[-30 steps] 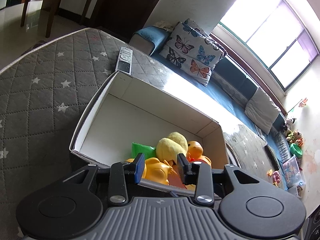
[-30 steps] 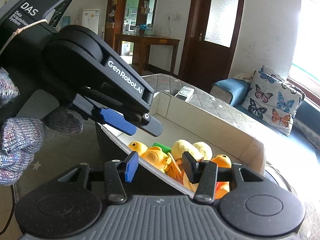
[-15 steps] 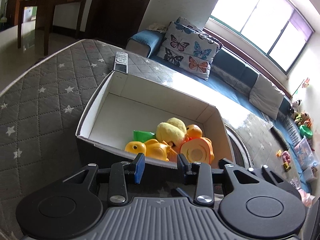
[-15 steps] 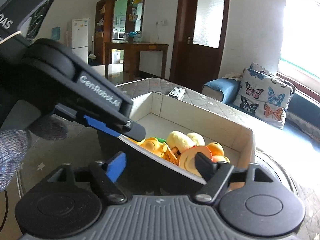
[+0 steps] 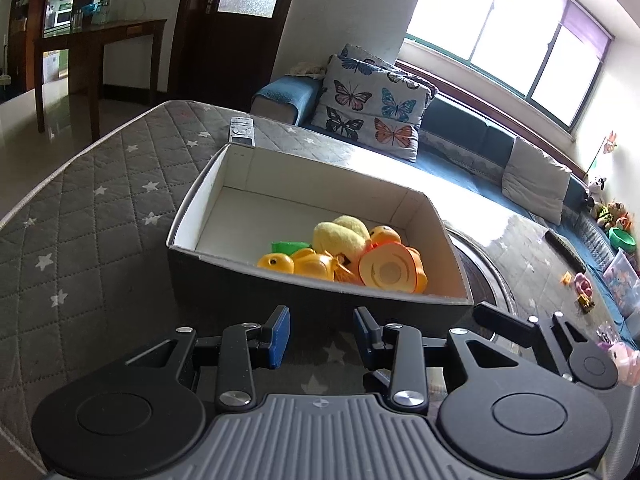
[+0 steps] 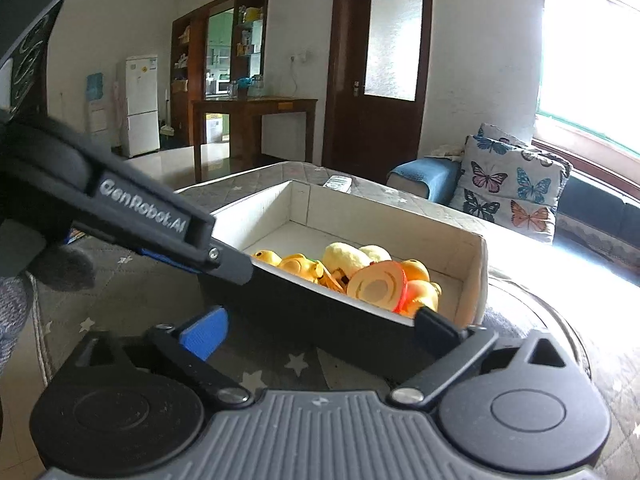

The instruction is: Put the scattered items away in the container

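— Grey quilted star-patterned mat (image 5: 92,216) under everything, you say; and where does the container sit on it?

— Right in front of me; the dark-sided cardboard box with a white inside (image 5: 224,216) rests on that mat, its near wall just beyond both my tools; a silver remote control (image 5: 241,131) lies on the mat beside the far corner; a butterfly-print cushion (image 5: 372,104) leans on the blue sofa behind.

— What is in it?

— Toys, heaped in the right-hand near part; a yellow rubber duck (image 5: 276,261) by the near wall, a pale yellow plush toy (image 5: 340,236) behind it, a round orange plastic toy (image 5: 390,269) tilted on edge to the right, a bit of green (image 5: 286,246) poking out at the back; the left half of the box floor is bare.

— And your tools?

— My right gripper (image 6: 320,330) has just been opening and its jaws now stand spread wide with nothing between them, only the box wall beyond; my left gripper (image 5: 320,338) has a narrow gap between its blue pads (image 5: 280,336), also empty, hanging short of the box.
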`<control>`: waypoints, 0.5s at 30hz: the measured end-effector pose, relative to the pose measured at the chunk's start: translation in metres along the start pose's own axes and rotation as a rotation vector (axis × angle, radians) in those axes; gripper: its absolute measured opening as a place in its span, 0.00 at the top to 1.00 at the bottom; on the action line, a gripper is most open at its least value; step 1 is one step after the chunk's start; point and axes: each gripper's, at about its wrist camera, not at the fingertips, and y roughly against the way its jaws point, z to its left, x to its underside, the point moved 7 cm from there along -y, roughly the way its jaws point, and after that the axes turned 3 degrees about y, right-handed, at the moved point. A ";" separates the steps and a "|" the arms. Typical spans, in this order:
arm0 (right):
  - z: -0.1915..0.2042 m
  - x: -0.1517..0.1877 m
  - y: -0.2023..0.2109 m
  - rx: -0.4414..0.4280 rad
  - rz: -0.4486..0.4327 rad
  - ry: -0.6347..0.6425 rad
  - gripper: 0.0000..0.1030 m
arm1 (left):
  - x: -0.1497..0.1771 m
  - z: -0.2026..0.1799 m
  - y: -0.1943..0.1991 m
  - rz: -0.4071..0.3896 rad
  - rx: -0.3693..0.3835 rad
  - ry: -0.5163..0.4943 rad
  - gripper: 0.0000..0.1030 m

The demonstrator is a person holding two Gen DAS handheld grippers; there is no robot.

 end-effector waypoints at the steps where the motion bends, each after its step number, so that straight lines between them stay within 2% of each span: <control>1: 0.000 0.001 0.002 0.002 -0.005 -0.005 0.00 | 0.002 0.000 0.002 -0.010 -0.004 -0.005 0.63; 4: -0.001 0.005 0.006 0.010 -0.011 -0.015 0.00 | 0.007 -0.002 0.007 -0.040 -0.020 -0.026 0.63; 11: -0.002 0.014 0.014 0.028 -0.035 -0.041 0.00 | 0.022 -0.003 0.013 -0.042 0.011 -0.015 0.63; 15: -0.006 0.020 0.015 0.039 -0.019 -0.077 0.00 | 0.030 -0.005 0.014 -0.035 -0.005 -0.035 0.63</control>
